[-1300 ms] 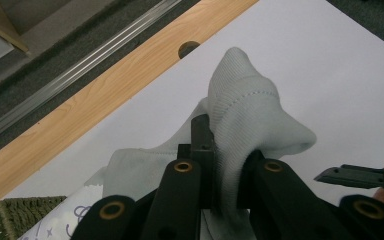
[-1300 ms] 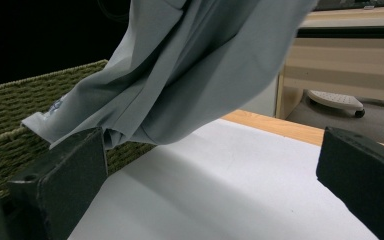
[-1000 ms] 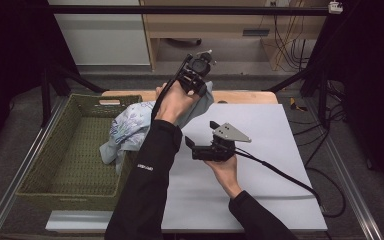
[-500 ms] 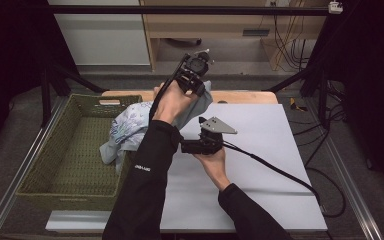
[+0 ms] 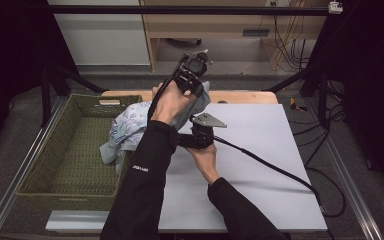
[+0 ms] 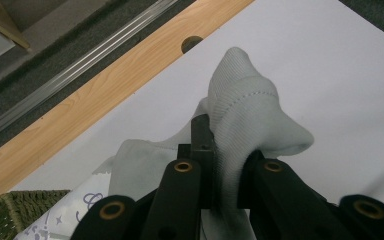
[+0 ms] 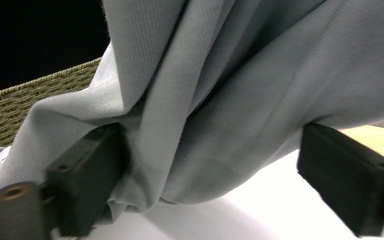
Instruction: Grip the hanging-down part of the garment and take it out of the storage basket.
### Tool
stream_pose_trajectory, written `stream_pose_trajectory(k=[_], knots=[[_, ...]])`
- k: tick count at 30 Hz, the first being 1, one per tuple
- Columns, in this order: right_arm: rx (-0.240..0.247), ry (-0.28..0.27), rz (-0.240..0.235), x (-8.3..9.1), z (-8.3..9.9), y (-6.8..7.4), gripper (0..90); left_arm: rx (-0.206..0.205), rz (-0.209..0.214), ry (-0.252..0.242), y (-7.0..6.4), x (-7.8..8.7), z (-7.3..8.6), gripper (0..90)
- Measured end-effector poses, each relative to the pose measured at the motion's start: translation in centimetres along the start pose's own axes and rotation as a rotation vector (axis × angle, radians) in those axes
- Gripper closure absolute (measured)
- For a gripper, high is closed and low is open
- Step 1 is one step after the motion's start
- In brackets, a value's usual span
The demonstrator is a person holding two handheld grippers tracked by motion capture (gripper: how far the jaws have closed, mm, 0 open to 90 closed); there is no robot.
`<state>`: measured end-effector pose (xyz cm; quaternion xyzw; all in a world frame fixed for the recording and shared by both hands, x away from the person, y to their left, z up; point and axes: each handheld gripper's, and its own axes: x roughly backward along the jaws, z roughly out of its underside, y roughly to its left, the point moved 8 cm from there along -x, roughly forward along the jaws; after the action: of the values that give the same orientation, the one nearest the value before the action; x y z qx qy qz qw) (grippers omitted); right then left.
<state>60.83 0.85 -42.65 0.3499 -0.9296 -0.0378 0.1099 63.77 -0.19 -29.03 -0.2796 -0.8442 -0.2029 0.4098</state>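
A pale grey-blue garment (image 5: 128, 128) with a printed part hangs from my left gripper (image 5: 192, 76), which is raised over the table's far edge. In the left gripper view my left gripper (image 6: 221, 152) is shut on a ribbed hem of the garment (image 6: 250, 107). My right gripper (image 5: 184, 141) sits lower, beside the person's left forearm, pointing left at the hanging cloth. In the right gripper view my right gripper (image 7: 215, 167) is open, and a fold of the garment (image 7: 220, 95) hangs between its wide-apart jaws, resting against the left one.
A green woven basket (image 5: 55, 192) stands at the table's left, and the garment's lower end drapes over its near wall. The white table top (image 5: 260, 160) lies to the right, with a wooden strip (image 5: 240, 96) along the far edge. The right gripper's cable (image 5: 280, 170) trails across it.
My right gripper has moved left and slightly away, in under the left forearm, until its jaws straddle the hanging cloth. The left gripper has stayed raised with the garment.
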Motion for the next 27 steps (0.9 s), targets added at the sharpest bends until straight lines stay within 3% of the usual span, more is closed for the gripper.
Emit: stream_pose_trajectory(k=[3,13,14,15,18,22,27], knots=[[0.004,0.006,-0.022,-0.1,0.2,0.1,24.1,-0.003,-0.001,0.001,0.1,0.1,0.1,84.0],[-0.012,0.032,-0.028,-0.3,0.4,-0.2,63.4,0.000,-0.003,0.003,0.2,0.3,0.3,84.0],[-0.012,0.032,-0.028,-0.3,0.4,-0.2,63.4,0.000,-0.003,0.003,0.2,0.3,0.3,84.0],[-0.008,0.035,-0.031,-0.2,0.3,-0.1,73.3,-0.008,-0.003,0.011,0.2,0.2,0.3,84.0],[-0.005,0.040,-0.037,0.0,0.2,0.0,84.4,-0.003,-0.004,0.006,0.1,0.1,0.2,84.0],[0.012,0.082,-0.037,0.3,0.4,-0.1,86.8,-0.010,-0.006,0.014,0.2,0.0,0.2,84.0],[0.029,0.067,-0.036,1.1,-0.2,-0.1,87.4,-0.006,-0.006,0.000,0.2,0.3,0.1,84.0]])
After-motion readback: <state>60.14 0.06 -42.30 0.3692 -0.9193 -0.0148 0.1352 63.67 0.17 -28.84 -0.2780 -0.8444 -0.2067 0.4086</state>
